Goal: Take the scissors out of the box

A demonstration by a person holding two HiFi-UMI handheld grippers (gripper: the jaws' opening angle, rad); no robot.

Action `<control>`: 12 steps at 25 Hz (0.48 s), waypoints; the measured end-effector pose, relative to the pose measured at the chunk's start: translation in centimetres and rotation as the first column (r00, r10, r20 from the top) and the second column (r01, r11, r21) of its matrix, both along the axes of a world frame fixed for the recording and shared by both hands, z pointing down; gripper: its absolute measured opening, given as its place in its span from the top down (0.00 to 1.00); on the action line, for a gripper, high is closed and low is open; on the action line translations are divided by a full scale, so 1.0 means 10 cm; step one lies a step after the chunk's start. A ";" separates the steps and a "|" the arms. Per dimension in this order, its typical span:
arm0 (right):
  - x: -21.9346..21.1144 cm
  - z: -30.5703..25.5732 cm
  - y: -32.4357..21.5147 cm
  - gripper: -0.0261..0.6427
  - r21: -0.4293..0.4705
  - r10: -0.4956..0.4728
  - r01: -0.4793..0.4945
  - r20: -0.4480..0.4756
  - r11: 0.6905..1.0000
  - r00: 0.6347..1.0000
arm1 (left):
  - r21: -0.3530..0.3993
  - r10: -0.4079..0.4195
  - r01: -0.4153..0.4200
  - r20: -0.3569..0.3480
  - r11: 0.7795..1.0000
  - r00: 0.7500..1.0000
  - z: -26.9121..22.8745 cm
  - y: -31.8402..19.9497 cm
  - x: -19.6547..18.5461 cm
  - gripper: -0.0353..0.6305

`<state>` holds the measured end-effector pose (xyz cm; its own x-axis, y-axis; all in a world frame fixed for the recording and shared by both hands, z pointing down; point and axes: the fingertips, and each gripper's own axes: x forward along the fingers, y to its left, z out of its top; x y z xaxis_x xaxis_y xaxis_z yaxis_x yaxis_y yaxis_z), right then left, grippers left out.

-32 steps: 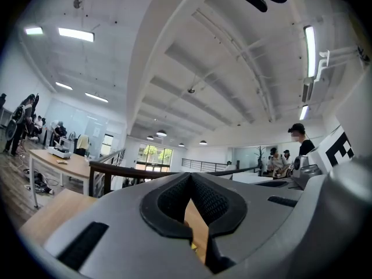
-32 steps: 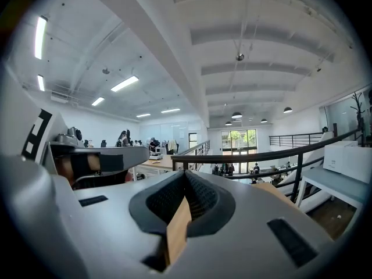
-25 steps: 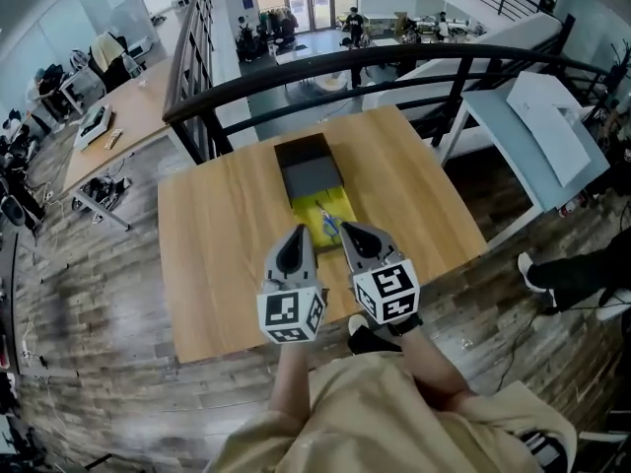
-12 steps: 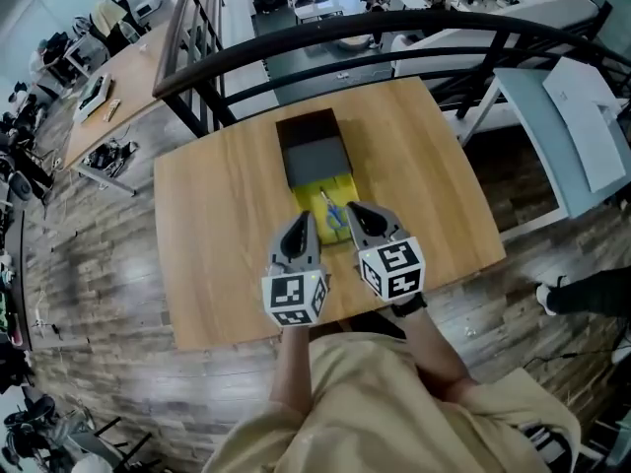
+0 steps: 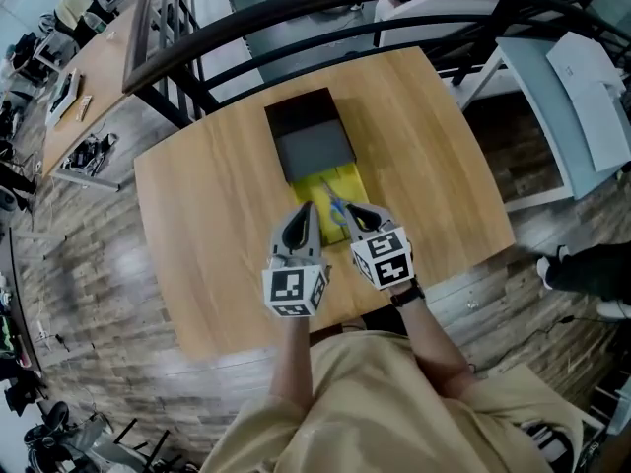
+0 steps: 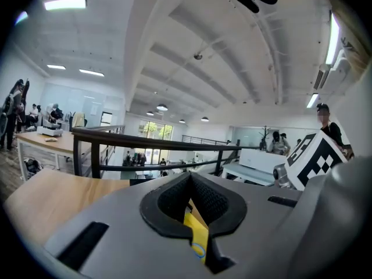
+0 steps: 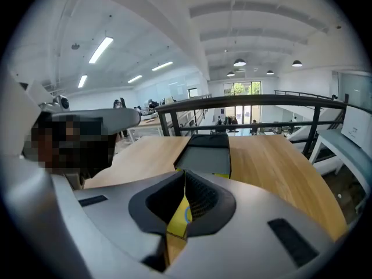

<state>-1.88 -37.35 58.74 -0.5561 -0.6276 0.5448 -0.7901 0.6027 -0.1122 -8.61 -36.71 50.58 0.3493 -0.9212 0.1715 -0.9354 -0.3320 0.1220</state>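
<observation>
On the wooden table (image 5: 207, 225) lies a long box: a dark grey sleeve (image 5: 311, 141) at the far end, with a yellow tray (image 5: 345, 182) slid out toward me. Scissors (image 5: 336, 210) with blue handles rest in the tray. My left gripper (image 5: 299, 227) hovers at the tray's near left corner, jaws shut and empty. Over the tray's near end my right gripper (image 5: 357, 220) is also shut and holds nothing. In the left gripper view the tips (image 6: 189, 176) meet, with yellow tray behind them. The right gripper view shows the closed tips (image 7: 185, 173) and the grey sleeve (image 7: 208, 158) beyond.
A black railing (image 5: 296, 8) runs just past the table's far edge. To the right stands a white table (image 5: 582, 97), and a person's shoe (image 5: 552, 269) is on the floor beside it. The near table edge lies under my arms.
Both grippers have come down and moved forward toward the yellow tray's near end. They stay shut. The box and scissors have not moved.
</observation>
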 end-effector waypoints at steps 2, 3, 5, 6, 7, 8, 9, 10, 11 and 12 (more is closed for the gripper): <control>-0.03 0.21 -0.05 0.95 -0.036 0.007 -0.009 -0.042 0.999 0.999 | 0.000 0.041 -0.041 -0.002 0.999 0.999 0.09 -0.08 0.01 0.93; -0.05 0.32 -0.06 0.95 -0.055 0.005 -0.008 -0.062 0.998 0.998 | 0.000 0.056 -0.056 0.000 0.998 0.998 0.14 -0.12 0.00 0.93; -0.09 0.50 -0.10 0.95 -0.091 -0.007 -0.002 -0.096 0.996 0.995 | -0.007 0.076 -0.076 0.002 0.997 0.997 0.23 -0.21 -0.03 0.93; -0.11 0.57 -0.11 0.95 -0.111 -0.013 0.000 -0.111 0.994 0.994 | -0.012 0.082 -0.082 -0.001 0.997 0.997 0.27 -0.26 -0.04 0.93; -0.13 0.64 -0.12 0.95 -0.131 -0.017 0.000 -0.125 0.991 0.992 | -0.016 0.088 -0.088 -0.007 0.996 0.996 0.31 -0.30 -0.06 0.93; -0.14 0.71 -0.14 0.95 -0.149 -0.018 -0.002 -0.136 0.989 0.991 | -0.020 0.093 -0.093 -0.013 0.995 0.996 0.34 -0.34 -0.07 0.93; -0.14 0.78 -0.15 0.95 -0.166 -0.018 -0.007 -0.145 0.986 0.989 | -0.023 0.096 -0.097 -0.020 0.995 0.995 0.37 -0.37 -0.09 0.93; -0.15 0.85 -0.17 0.95 -0.181 -0.017 -0.011 -0.153 0.983 0.988 | -0.026 0.099 -0.100 -0.026 0.995 0.995 0.39 -0.40 -0.11 0.93; -0.16 0.92 -0.19 0.94 -0.197 -0.017 -0.015 -0.161 0.980 0.987 | -0.027 0.103 -0.103 -0.031 0.994 0.994 0.40 -0.44 -0.13 0.93; -0.17 0.99 -0.21 0.94 -0.212 -0.019 -0.018 -0.171 0.977 0.985 | -0.029 0.106 -0.107 -0.036 0.994 0.994 0.42 -0.47 -0.15 0.93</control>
